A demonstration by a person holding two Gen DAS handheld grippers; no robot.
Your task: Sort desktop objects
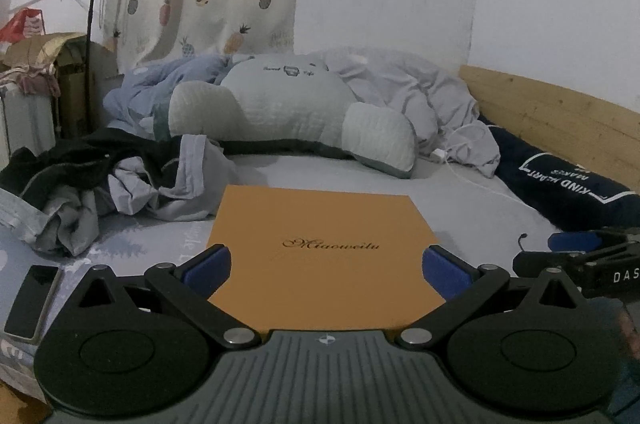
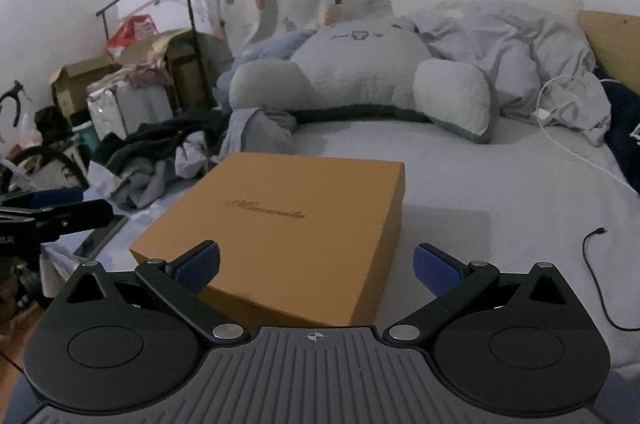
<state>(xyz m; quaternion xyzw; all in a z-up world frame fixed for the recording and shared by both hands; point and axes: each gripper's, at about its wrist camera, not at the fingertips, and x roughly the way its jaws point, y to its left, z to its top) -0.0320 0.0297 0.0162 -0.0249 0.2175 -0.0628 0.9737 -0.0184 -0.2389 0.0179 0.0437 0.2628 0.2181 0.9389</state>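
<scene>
On the bed sheet (image 2: 480, 184) sits the closed orange box (image 1: 320, 244), lid up and square ahead. I hold my left gripper (image 1: 326, 264) and right gripper (image 2: 316, 264) spread wide and empty, presumably to flank it.

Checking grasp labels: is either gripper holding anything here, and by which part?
Nothing held. Left gripper and right gripper are both open, hovering at the closed orange box on the bed.
</scene>
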